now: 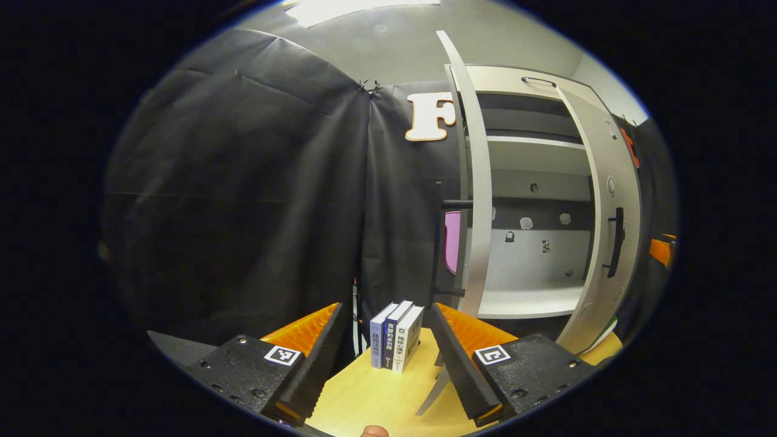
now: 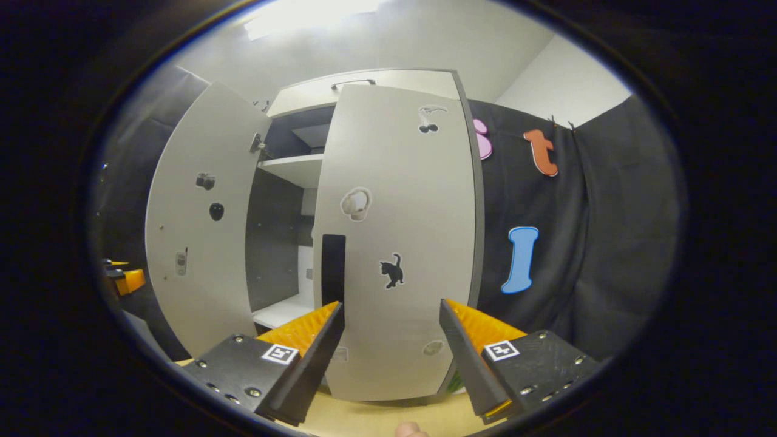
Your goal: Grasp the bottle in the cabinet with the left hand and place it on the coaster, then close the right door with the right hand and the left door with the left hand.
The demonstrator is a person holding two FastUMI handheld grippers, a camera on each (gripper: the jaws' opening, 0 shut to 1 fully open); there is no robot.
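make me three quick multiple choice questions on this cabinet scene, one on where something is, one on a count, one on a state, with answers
1. Where do the books stand?
A. on the wooden table, left of the cabinet
B. on the cabinet's top shelf
C. between the left gripper's fingers

2. How many books stand together?
A. one
B. three
C. six

3. What state is the right door in?
A. taken off its hinges
B. fully shut
C. partly open, a gap showing the shelves

Answers:
1. A: in the left gripper view they stand upright on the table, beyond the open left gripper and beside the left door.
2. B: three spines show side by side.
3. C: in the right gripper view the shelf shows between both doors, ahead of the open right gripper.
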